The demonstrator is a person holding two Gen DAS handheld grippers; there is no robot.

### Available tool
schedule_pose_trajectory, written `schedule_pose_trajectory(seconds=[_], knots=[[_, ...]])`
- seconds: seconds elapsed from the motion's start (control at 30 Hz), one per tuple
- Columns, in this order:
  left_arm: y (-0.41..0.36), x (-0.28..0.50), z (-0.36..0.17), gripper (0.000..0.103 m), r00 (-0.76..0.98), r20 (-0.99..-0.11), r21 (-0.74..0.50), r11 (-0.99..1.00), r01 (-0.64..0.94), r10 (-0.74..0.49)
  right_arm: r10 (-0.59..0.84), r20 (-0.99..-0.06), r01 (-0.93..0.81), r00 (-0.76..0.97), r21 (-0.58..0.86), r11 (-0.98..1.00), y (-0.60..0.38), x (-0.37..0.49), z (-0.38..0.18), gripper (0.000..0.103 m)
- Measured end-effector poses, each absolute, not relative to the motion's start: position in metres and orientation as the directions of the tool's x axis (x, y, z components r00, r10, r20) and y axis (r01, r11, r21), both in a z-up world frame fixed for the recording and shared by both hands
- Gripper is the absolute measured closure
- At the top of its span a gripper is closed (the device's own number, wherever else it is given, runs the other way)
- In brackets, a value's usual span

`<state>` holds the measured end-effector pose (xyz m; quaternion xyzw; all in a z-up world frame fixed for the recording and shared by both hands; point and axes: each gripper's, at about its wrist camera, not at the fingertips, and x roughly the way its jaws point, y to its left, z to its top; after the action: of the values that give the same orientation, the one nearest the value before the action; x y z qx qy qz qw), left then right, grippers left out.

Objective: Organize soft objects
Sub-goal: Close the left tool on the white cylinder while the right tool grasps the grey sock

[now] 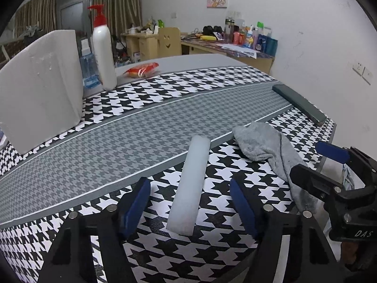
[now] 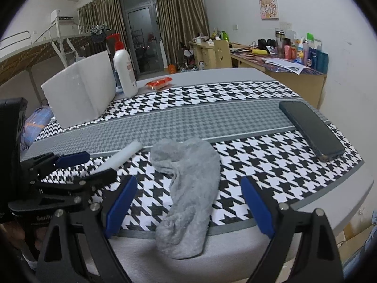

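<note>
A white foam strip (image 1: 189,188) lies on the houndstooth cloth, running away from me between the blue pads of my left gripper (image 1: 188,182). The jaws stand open, with a gap on each side of the strip. To the right lies a grey fuzzy sock (image 1: 266,146). In the right wrist view the sock (image 2: 190,188) lies lengthwise between the open fingers of my right gripper (image 2: 188,180), its near end hanging over the table's front edge. The pads do not touch it. The left gripper (image 2: 100,165) shows at the left, around the foam strip (image 2: 120,158).
A large white foam block (image 1: 40,89) stands at the back left beside a white pump bottle (image 1: 103,54) and a blue bottle (image 1: 88,68). A red packet (image 1: 142,69) lies behind. A dark flat case (image 2: 311,129) lies near the right edge.
</note>
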<state>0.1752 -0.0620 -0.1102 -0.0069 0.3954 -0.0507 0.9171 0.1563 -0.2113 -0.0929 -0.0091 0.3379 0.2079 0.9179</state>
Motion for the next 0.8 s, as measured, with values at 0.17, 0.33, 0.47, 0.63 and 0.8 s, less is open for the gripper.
schedule_pose_trajectory(seconds=[0.17,0.33,0.47,0.63,0.8], knots=[[-0.065,0.185,-0.115,0.041,0.656,-0.748,-0.052,0.994,0.092,-0.1,0.384,-0.633,-0.384,0.672,0.146,0.912,-0.215,0.161,-0.099,0.011],[-0.071,0.187,-0.115,0.051,0.655,-0.751,-0.024,0.995,0.096,-0.081,0.372,-0.642,-0.382,0.67,0.131,0.915,-0.214,0.166,-0.104,0.011],[-0.073,0.187,-0.116,0.069,0.66,-0.749,0.005,0.997,0.083,-0.051,0.374,-0.637,-0.384,0.674,0.13,0.914,-0.214,0.169,-0.103,0.011],[-0.077,0.186,-0.116,0.079,0.663,-0.747,0.019,0.996,0.087,-0.043,0.37,-0.646,-0.389,0.667,0.121,0.913,-0.214,0.173,-0.105,0.011],[-0.075,0.184,-0.116,0.083,0.669,-0.742,0.019,0.997,0.08,-0.039,0.382,-0.651,-0.401,0.657,0.127,0.907,-0.214,0.175,-0.107,0.011]])
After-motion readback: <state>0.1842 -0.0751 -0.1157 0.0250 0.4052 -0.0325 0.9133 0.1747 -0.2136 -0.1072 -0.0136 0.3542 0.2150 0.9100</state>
